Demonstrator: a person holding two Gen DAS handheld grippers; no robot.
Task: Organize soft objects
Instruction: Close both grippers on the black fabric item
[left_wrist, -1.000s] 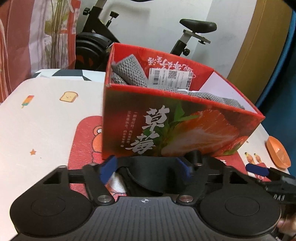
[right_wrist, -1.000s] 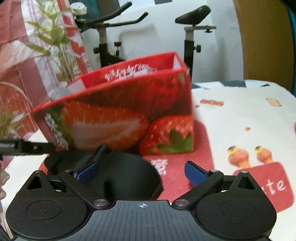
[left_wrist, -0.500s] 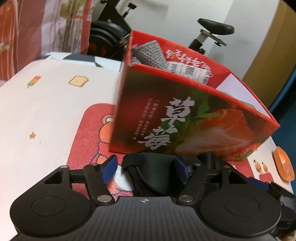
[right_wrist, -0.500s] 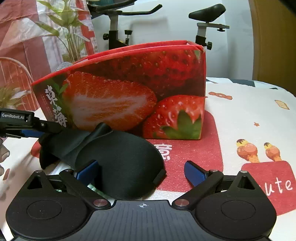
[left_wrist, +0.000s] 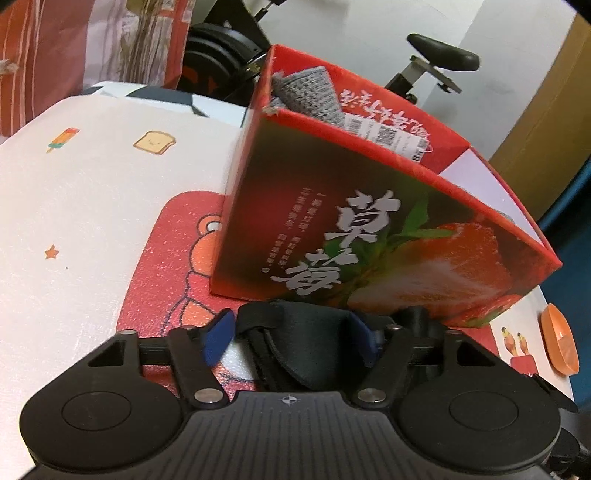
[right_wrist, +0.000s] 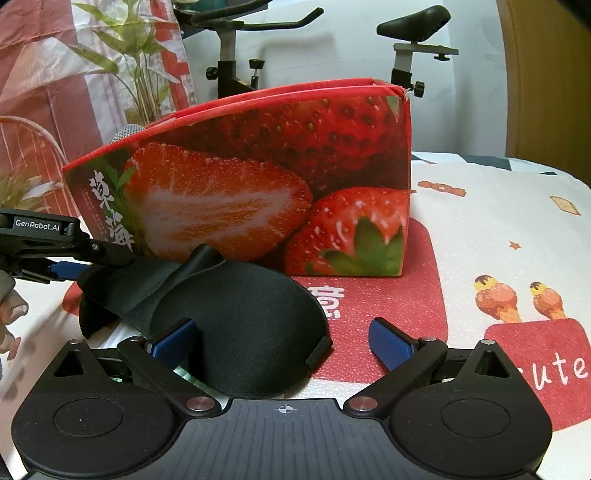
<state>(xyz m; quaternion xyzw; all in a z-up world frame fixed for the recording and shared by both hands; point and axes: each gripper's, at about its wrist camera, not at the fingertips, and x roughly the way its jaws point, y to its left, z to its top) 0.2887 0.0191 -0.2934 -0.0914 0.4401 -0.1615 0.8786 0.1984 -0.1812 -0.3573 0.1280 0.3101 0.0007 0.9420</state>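
Observation:
A black padded eye mask (right_wrist: 236, 317) lies on the table in front of a red strawberry-print box (right_wrist: 266, 184). My left gripper (left_wrist: 291, 341) has its blue pads on either side of one end of the mask (left_wrist: 295, 350); it shows from the side in the right wrist view (right_wrist: 74, 258), holding that end lifted. My right gripper (right_wrist: 284, 339) is open, its left finger (right_wrist: 173, 339) under the mask's other end, its right finger (right_wrist: 391, 343) free. The box (left_wrist: 369, 229) holds grey knit cloth (left_wrist: 310, 92) with a white label.
The table has a white cartoon-print cover with a red mat (right_wrist: 388, 295). An orange dish (left_wrist: 559, 343) sits at the right edge. An exercise bike (right_wrist: 236, 55), a plant and a curtain stand behind the table.
Both grippers have dropped lower and closer to the table, so the box now rises higher in view. The mask has settled flat in front of the right gripper, its left end still held.

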